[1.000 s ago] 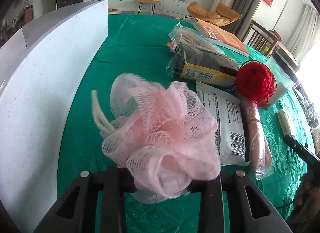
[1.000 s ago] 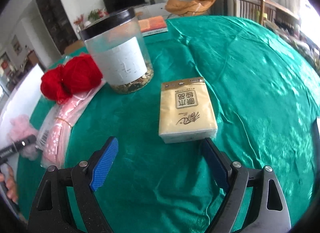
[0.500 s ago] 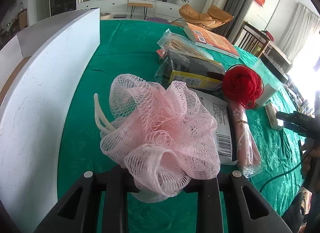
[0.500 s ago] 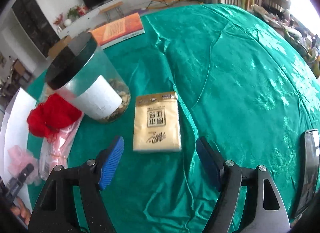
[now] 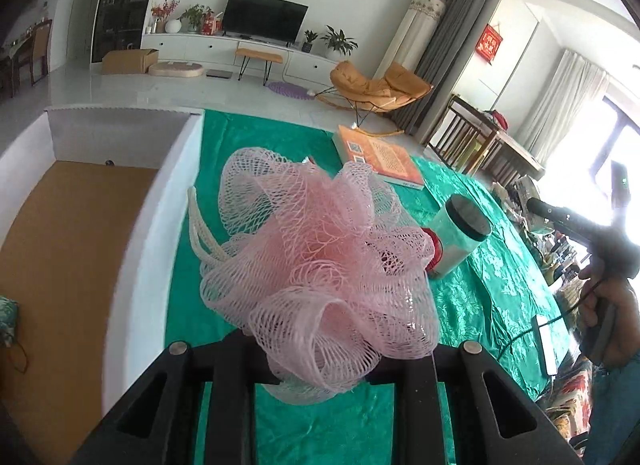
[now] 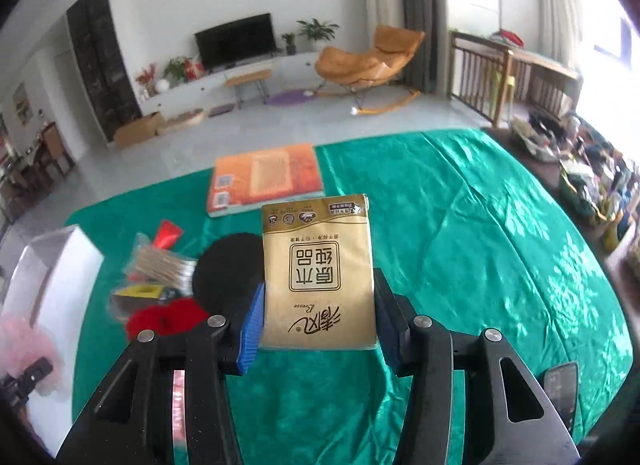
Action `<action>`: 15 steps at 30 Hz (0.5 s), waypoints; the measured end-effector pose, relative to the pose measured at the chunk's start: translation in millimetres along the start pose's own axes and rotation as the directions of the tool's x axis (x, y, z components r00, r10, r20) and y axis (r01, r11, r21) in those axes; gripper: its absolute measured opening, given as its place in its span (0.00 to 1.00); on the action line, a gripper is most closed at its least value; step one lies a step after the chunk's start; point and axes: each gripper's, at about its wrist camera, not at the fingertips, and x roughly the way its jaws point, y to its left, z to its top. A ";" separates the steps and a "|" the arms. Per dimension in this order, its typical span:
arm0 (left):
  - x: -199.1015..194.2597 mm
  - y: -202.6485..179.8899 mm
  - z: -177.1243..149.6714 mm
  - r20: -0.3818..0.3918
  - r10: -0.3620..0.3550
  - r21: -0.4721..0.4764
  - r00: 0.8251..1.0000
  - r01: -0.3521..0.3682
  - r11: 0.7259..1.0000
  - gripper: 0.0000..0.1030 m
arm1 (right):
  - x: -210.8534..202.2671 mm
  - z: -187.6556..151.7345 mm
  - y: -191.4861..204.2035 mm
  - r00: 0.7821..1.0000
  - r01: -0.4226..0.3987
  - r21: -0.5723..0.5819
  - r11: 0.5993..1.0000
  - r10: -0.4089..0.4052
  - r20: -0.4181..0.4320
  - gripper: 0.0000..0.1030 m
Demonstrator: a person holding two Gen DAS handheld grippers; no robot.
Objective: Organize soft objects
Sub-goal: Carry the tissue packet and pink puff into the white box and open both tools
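Observation:
My left gripper (image 5: 316,361) is shut on a pink mesh bath sponge (image 5: 320,265) and holds it in the air above the green tablecloth, just right of the white box (image 5: 152,225). The sponge hides the fingertips. My right gripper (image 6: 318,317) is shut on a tan tissue pack (image 6: 320,277), lifted off the table. A red yarn ball (image 6: 166,317) lies to its left. The sponge also shows faintly in the right wrist view (image 6: 20,341).
The white box has a brown floor (image 5: 60,265) and stands at the table's left. An orange book (image 6: 264,179), a black-lidded jar (image 5: 460,237), packaged goods (image 6: 160,265) and a phone (image 6: 560,389) lie on the green cloth. The other hand-held gripper (image 5: 580,233) shows at the right.
My left gripper has lifted the pink sponge higher, level with the box rim. My right gripper has closed on the tissue pack and raised it off the table.

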 end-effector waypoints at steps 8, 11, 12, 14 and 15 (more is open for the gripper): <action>-105.8 104.8 -5.4 0.075 0.270 -0.067 0.960 -0.266 0.962 0.25 | -60.4 -23.7 201.5 0.891 -0.453 -0.215 0.865 0.443 -0.095 0.50; -124.5 142.2 -19.3 0.055 0.402 -0.113 0.914 -0.394 0.912 0.49 | -68.4 -50.9 280.3 0.797 -0.603 -0.251 0.757 0.573 -0.190 0.56; -125.4 152.7 -26.2 0.041 0.448 -0.129 0.893 -0.440 0.889 0.64 | -66.9 -58.6 301.0 0.752 -0.659 -0.233 0.715 0.620 -0.225 0.59; -129.6 167.4 -35.5 0.044 0.492 -0.195 0.870 -0.475 0.858 1.00 | -59.6 -73.9 331.8 0.653 -0.755 -0.193 0.626 0.692 -0.309 0.68; -132.6 171.2 -40.7 0.063 0.495 -0.230 0.867 -0.470 0.852 1.00 | -54.3 -79.4 338.7 0.638 -0.766 -0.191 0.613 0.693 -0.335 0.68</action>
